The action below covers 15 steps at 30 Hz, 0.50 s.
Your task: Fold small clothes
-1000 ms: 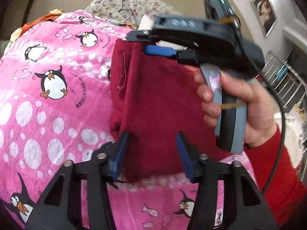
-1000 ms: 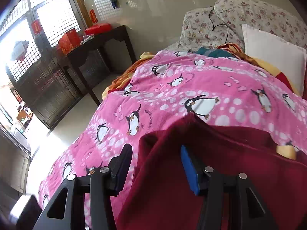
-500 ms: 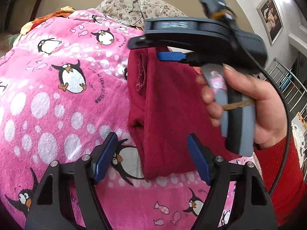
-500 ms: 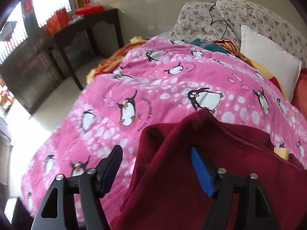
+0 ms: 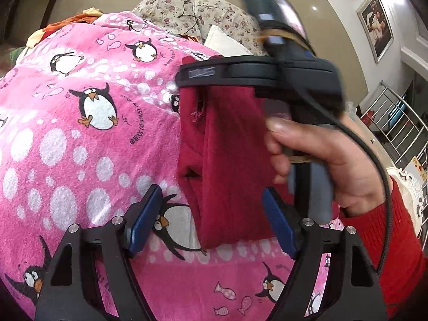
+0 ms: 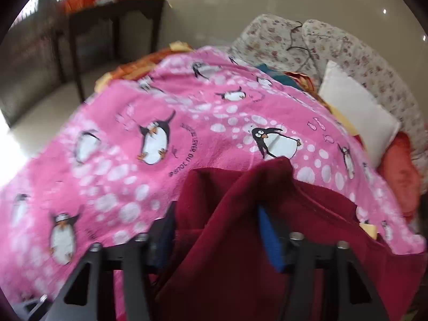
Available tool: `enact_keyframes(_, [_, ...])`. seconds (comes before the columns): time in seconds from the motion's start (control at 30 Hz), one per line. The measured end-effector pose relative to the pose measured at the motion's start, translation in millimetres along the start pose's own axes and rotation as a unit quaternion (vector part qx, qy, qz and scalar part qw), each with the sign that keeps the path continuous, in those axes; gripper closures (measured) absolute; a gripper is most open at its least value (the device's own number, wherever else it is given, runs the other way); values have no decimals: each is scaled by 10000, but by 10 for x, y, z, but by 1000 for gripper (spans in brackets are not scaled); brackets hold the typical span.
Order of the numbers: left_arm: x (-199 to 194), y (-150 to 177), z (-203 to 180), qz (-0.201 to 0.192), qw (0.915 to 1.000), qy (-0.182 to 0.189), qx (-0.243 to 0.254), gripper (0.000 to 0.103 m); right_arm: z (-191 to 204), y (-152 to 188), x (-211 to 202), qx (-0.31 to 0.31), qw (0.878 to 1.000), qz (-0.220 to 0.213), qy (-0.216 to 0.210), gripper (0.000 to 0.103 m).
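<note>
A dark red garment (image 5: pixel 230 160) lies folded on the pink penguin blanket (image 5: pixel 80 139). My left gripper (image 5: pixel 211 219) is open, its blue pads on either side of the garment's near edge, apart from the cloth. In the left wrist view the right gripper's black body sits across the garment's far edge, held by a hand in a red sleeve (image 5: pixel 334 160). In the right wrist view my right gripper (image 6: pixel 216 230) is open, with a raised fold of the garment (image 6: pixel 240 240) standing between its fingers and draped over them.
Floral pillows (image 6: pixel 307 45) and a white cushion (image 6: pixel 355 117) lie at the bed's head, with an orange-red cushion (image 6: pixel 401 171) beside them. A dark wooden table (image 6: pixel 112 21) stands on the floor past the bed's left side. A metal railing (image 5: pixel 396 123) is at right.
My left gripper has opened wide and drawn back from the garment's near edge. My right gripper has tilted and shifted over the far edge, and its jaws have widened slightly; the view is blurred with motion.
</note>
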<state>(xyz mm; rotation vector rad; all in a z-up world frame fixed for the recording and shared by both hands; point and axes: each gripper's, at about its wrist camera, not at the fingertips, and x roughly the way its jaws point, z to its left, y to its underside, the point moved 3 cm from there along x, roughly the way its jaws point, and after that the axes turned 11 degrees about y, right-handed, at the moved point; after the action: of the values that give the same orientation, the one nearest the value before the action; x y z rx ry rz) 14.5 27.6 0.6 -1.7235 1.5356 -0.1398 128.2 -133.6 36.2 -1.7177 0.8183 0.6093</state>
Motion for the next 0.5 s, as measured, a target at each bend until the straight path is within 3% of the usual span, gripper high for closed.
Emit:
enact_keyframes(0.03, [11,3,-3,4,10000,0,19,24,-53,4,-56,102,9998,-35,-181,78])
enact_keyframes(0.07, [13,6,-13,9,10000,6,37,23,-129,5,-124,248,9987,-80,-433,79])
enact_keyframes(0.17, [31,15,-44,16,9999,29,109,20,-365,21,-369,561,9939,-375,-868,82])
enact_keyframes(0.5, [281,-47,-191,93,9996,-18,266,19,-648,163,-595,999,9818,-691,-1457,83])
